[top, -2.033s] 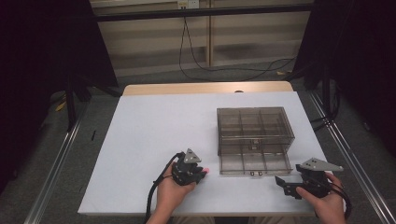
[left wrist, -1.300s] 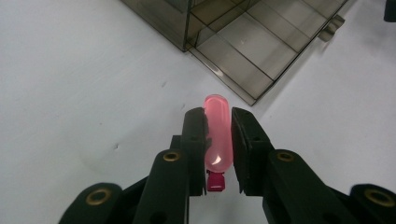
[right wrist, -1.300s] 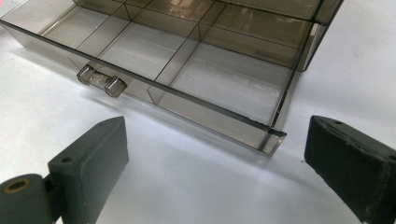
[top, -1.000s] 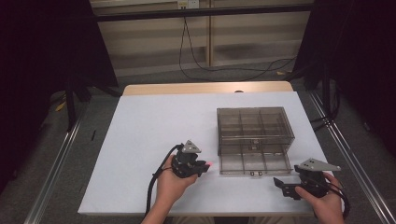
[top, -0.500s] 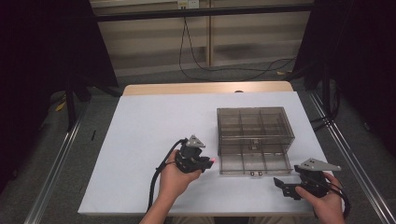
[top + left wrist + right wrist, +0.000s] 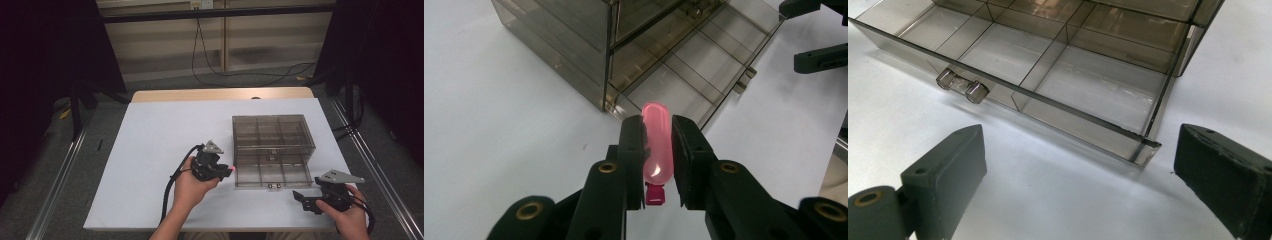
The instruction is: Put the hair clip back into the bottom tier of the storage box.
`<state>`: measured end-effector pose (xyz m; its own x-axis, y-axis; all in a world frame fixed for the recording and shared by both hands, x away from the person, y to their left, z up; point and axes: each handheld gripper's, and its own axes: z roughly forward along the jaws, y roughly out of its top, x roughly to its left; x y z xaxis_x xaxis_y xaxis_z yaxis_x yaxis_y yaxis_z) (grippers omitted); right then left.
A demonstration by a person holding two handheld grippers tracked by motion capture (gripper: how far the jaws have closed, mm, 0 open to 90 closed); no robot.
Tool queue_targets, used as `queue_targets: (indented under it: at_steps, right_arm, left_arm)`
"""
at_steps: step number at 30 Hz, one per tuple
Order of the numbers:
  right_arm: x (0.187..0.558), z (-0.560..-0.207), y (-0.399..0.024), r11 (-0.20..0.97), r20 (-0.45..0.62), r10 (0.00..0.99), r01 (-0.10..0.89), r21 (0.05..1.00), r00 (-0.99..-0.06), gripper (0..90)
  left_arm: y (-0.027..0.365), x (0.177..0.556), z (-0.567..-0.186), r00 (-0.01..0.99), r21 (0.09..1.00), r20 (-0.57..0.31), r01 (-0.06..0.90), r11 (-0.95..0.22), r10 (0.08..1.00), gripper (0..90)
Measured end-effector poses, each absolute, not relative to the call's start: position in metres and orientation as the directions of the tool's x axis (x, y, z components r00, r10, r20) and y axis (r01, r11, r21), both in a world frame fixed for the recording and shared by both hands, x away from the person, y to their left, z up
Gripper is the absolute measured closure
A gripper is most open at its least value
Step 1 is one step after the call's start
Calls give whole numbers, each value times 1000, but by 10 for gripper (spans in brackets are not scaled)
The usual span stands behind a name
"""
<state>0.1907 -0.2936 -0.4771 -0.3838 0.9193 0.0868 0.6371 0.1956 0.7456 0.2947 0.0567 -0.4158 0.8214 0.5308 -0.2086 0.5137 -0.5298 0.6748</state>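
1. Between the jaws of the left gripper (image 6: 658, 150), just short of the near left corner of the open drawer (image 6: 704, 75), sat a small pink tube (image 6: 657, 145) with a darker magenta cap (image 6: 654, 194) at its near end.
2. It looked light, smooth and glossy, so probably slippery and likely to swivel or shoot out of a careless pinch; the rounded body seemed rigid plastic.
3. The sensible hold was across the middle of the barrel, which is where the pads sat, cap toward the hand and rounded tip pointing at the drawer.
4. That left claw was closed down narrow, pinching the tube from both sides.
5. From above, the same gripper (image 6: 226, 171) hovered just beside the smoky drawer cabinet (image 6: 272, 131) on the white table (image 6: 160, 130).
6. The right gripper (image 6: 1078, 165) rested near the drawer's right front corner, jaws spread wide and holding nothing.
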Motion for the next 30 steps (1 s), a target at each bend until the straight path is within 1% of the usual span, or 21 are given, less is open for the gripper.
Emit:
queue_targets:
  at_steps: [30]
  right_arm:
    - [190, -476, -294, 194, 91, 918, 637, 746, -386, 66]
  left_arm:
    - [32, 300, -412, 830, 680, -219, 507, -530, 512, 763]
